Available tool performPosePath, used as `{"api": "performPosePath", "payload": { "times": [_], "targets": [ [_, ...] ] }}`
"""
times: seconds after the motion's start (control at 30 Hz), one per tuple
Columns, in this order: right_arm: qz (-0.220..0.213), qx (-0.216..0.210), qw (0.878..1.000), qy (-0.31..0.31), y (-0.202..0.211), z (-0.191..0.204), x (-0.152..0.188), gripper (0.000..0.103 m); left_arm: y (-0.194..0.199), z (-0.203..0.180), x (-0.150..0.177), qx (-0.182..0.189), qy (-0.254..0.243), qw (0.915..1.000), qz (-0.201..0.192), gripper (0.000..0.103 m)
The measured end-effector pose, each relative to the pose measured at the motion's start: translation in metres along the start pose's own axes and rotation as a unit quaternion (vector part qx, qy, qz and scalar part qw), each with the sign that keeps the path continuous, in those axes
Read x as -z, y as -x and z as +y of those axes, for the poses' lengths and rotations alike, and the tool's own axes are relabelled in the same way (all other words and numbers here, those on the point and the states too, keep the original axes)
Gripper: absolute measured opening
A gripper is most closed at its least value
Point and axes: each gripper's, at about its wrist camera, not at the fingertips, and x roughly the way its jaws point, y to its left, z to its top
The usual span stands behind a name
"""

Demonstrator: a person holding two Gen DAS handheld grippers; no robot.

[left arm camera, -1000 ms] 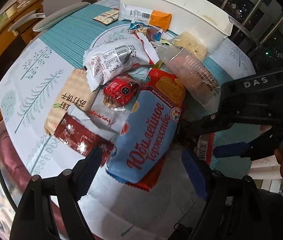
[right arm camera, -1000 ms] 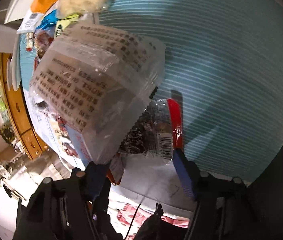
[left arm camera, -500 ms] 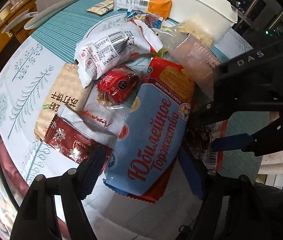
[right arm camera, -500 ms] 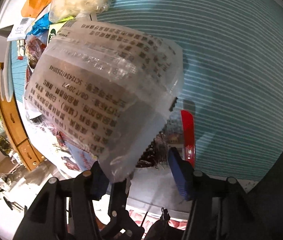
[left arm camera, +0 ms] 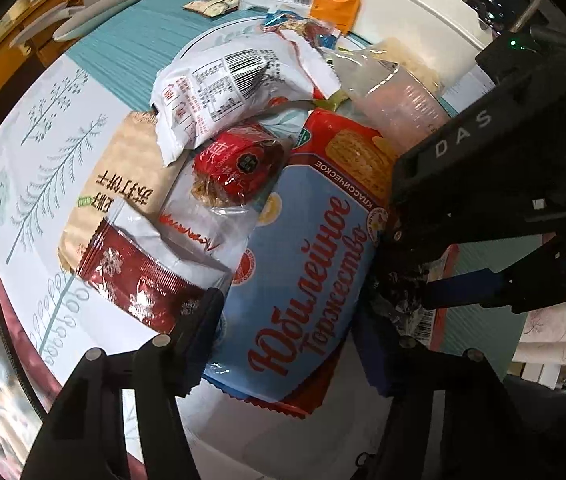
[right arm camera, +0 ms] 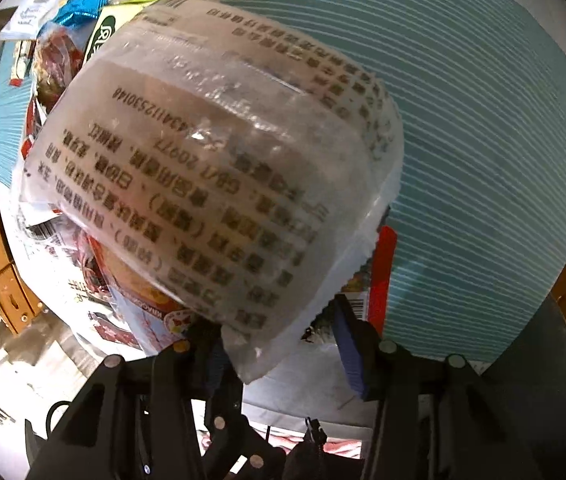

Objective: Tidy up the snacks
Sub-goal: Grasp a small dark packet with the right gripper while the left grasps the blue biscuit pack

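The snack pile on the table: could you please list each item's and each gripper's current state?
Blue biscuit pack: flat, between left gripper's closing jaws, not pinched.
Translucent pouch: its end between right gripper's closing jaws; grip unclear.
Red snowflake packet: sealed, flat.
White bin: upright.

Mixed snack packets point(left arm camera: 243, 184) lie heaped, blue biscuit pack point(left arm camera: 303, 280) flat in front.

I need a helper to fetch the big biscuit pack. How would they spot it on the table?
On the tablecloth, find the heap of snacks in front of the white bin. The biscuit pack lies nearest, between the left gripper fingers. It alone is light blue, with red script lettering and red ends.
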Motion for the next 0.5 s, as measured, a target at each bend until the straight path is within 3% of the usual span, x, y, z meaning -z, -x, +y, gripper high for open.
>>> {"api": "performPosePath", "payload": {
  "times": [0.5],
  "targets": [
    [0.015, -0.033, 0.999, -0.001, 0.011, -0.039, 0.001, 0.040, 0.010, 0.005, 0.033, 0.002, 0.053, 0.9984, 0.017, 0.058]
  ]
}}
